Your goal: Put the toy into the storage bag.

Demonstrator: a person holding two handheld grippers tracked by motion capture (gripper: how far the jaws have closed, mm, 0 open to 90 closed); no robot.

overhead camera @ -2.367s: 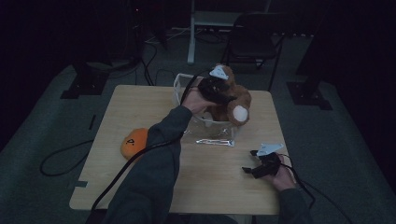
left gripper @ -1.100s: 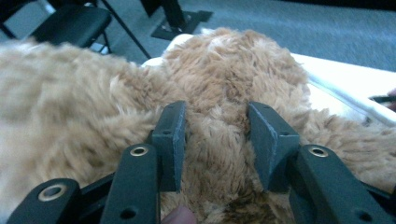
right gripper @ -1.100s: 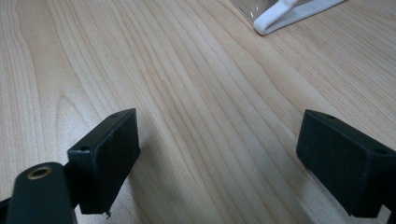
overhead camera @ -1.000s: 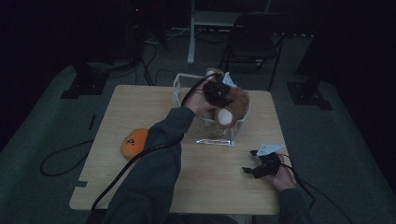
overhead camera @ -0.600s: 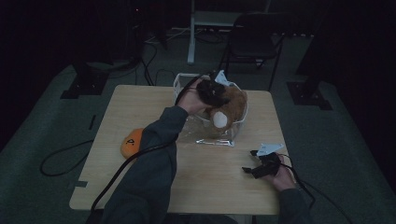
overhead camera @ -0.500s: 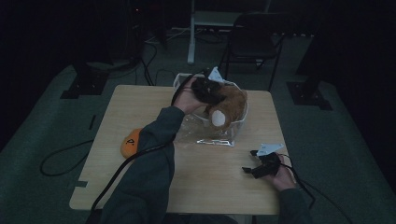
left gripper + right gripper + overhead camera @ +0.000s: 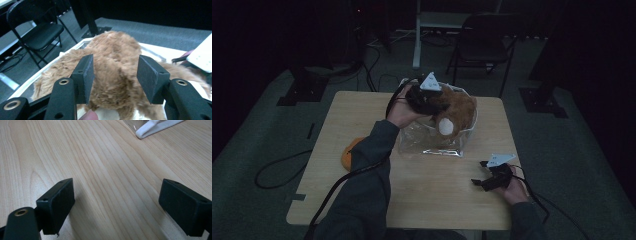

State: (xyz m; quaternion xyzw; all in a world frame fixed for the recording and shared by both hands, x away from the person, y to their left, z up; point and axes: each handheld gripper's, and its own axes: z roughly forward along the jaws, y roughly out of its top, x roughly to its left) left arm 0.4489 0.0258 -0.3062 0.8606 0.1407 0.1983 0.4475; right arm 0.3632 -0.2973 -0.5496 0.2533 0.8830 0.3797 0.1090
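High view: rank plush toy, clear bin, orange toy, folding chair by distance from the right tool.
From the right tool, at the near right of the table:
1. Clear bin, just ahead-left.
2. Plush toy, inside the bin.
3. Orange toy, left edge of the table.
4. Folding chair, on the floor beyond the table.

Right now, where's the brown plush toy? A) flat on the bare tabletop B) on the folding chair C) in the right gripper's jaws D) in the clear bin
D: the brown plush toy sits inside the clear bin on the table; the right gripper rests apart near the table's front edge with nothing between its jaws.
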